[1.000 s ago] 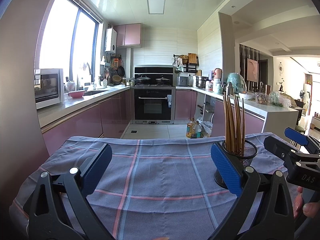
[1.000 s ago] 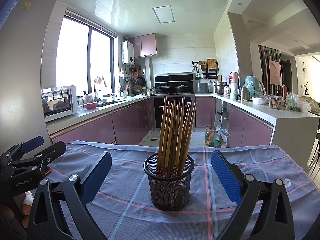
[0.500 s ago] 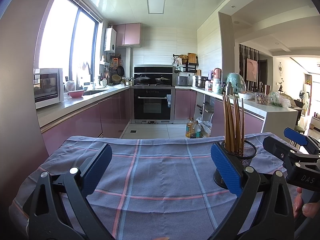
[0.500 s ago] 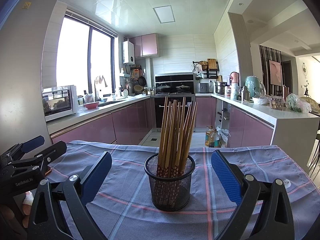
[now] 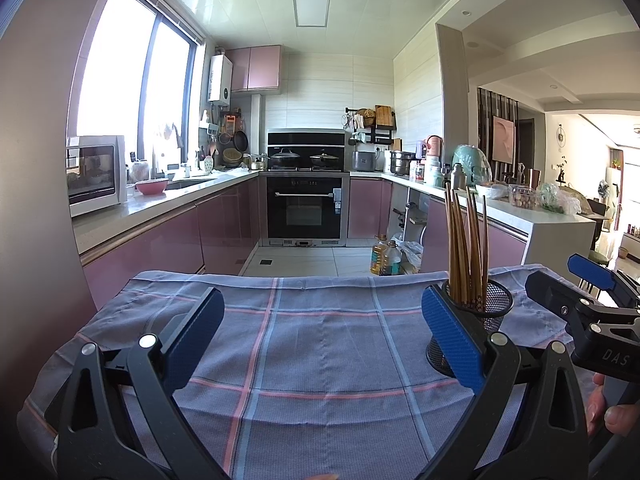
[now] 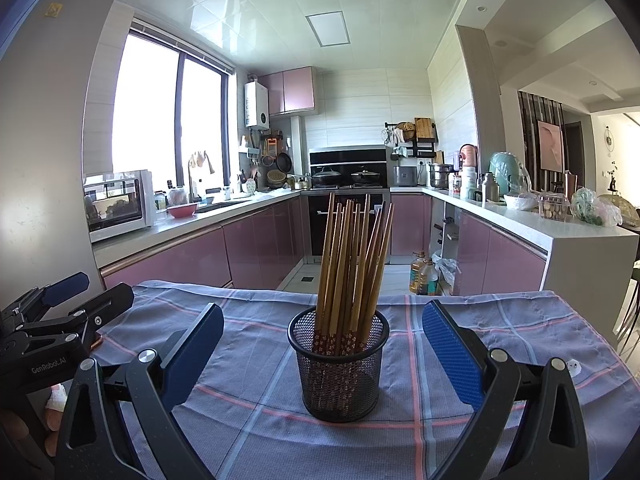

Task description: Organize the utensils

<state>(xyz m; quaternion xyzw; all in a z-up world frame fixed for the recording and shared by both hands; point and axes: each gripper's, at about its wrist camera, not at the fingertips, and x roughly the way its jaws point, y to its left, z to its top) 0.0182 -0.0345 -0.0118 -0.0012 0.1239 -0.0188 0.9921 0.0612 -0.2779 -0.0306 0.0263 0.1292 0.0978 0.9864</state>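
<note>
A: Right wrist: cup (image 6: 339, 364) of chopsticks (image 6: 352, 268) upright on cloth (image 6: 256, 396), centred ahead of right gripper (image 6: 323, 346); both grippers spread wide, empty.

B: Pinch one stick high; you'd tip the cup otherwise. Left gripper (image 5: 322, 340) idle.

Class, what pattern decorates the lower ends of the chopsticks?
Small pale flowers on dark red, on the chopsticks; clearest in the right wrist view.

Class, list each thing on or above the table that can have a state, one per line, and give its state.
left gripper: open, holding nothing, over bare cloth
right gripper: open, holding nothing, jaws either side of the holder
mesh holder: upright on the cloth, filled
chopsticks: standing in the holder, fanned, leaning slightly
checked cloth: spread flat over the table
</note>
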